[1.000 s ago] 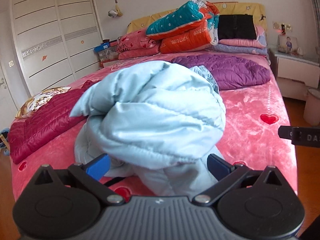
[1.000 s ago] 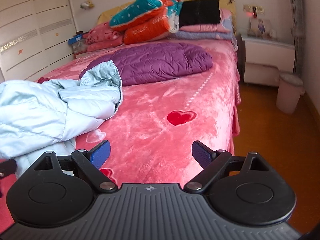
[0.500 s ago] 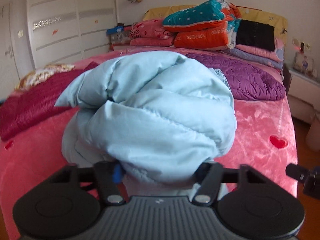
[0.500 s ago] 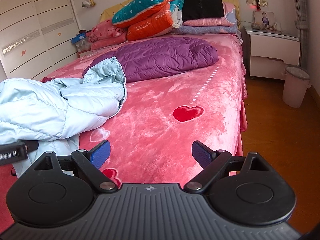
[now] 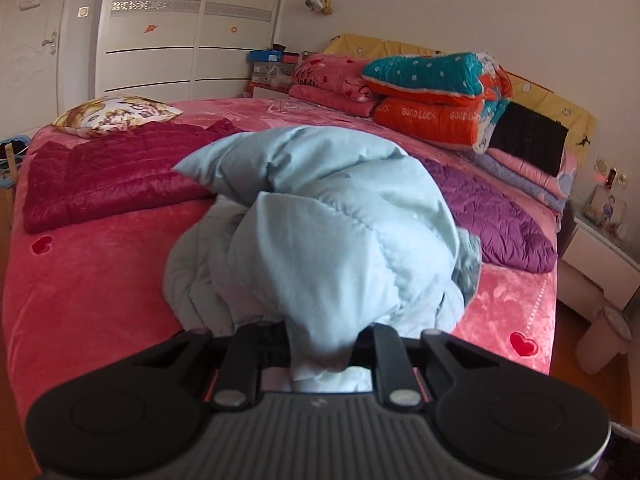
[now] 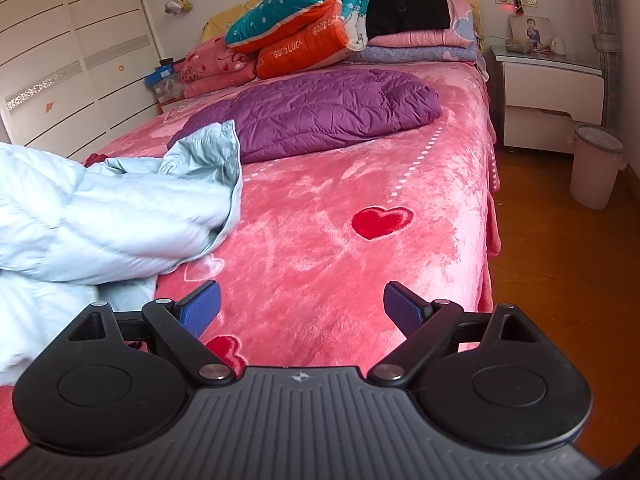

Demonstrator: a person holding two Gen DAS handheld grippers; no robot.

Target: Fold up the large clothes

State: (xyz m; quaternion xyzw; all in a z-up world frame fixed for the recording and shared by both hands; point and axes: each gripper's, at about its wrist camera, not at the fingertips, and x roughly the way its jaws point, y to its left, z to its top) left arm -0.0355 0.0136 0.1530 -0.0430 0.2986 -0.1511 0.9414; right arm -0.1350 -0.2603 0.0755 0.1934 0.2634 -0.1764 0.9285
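A light blue puffer jacket [image 5: 336, 232] lies crumpled in a heap on the pink bed [image 5: 92, 280]. My left gripper [image 5: 322, 344] is shut on a fold of the jacket at its near edge; the fabric hides the pads. In the right wrist view the same jacket [image 6: 100, 216] lies at the left. My right gripper [image 6: 302, 308] is open and empty above the pink bedspread [image 6: 340, 240], to the right of the jacket and apart from it.
A dark red jacket [image 5: 108, 176] lies folded at the left. A purple jacket [image 6: 320, 112] lies folded toward the headboard. Stacked quilts and pillows [image 6: 304, 32] fill the head of the bed. A nightstand [image 6: 548, 92] and a bin [image 6: 596, 168] stand on the floor at the right.
My left gripper has closed from open onto the jacket's near fold and swung its view leftward. My right gripper stayed open and shifted only slightly.
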